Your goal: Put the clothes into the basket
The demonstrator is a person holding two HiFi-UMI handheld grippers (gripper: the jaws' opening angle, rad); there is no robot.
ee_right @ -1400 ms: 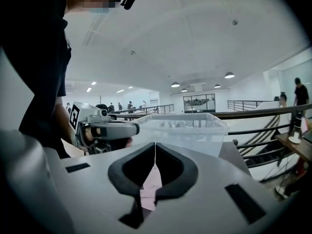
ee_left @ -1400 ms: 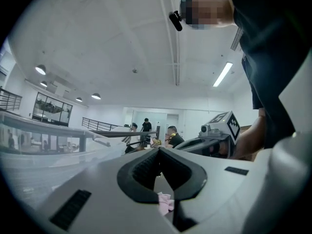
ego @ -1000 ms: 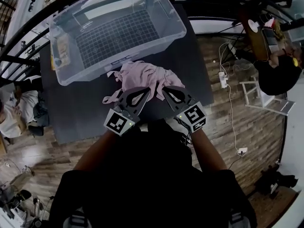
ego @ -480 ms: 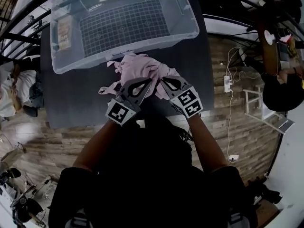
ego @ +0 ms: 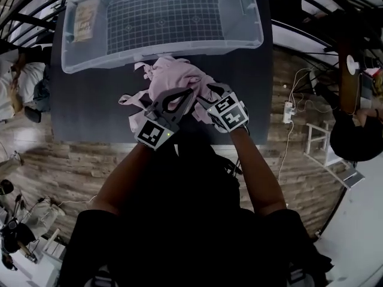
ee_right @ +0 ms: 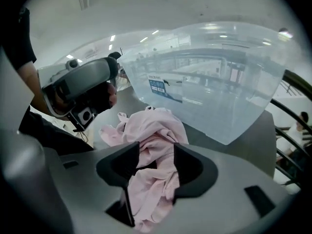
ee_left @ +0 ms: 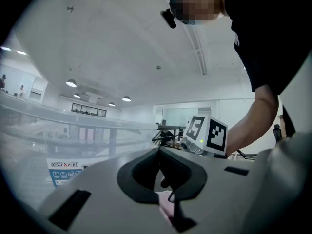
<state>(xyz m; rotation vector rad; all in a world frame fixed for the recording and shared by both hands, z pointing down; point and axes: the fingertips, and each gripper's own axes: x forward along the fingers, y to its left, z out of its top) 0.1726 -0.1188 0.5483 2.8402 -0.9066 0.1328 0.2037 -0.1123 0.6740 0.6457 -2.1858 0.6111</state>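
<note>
A crumpled pink garment lies on the dark table, right in front of the clear plastic bin. Both grippers are at its near side. My left gripper points almost level and is shut, with a fold of pink cloth pinched low between its jaws. My right gripper tilts steeply down onto the garment. Its jaws have just been opening and stand apart, with loose pink cloth lying between them. The bin rises just behind the garment.
The bin holds a booklet at its left end over a grid-patterned bottom. Wooden floor surrounds the table, with a power strip and cable and a white stool on the right. Dark railings run along the far side.
Both grippers have dropped onto the near side of the pink garment. The right gripper's jaws, shut before, now stand apart over the cloth. The bin sits higher in the head view.
</note>
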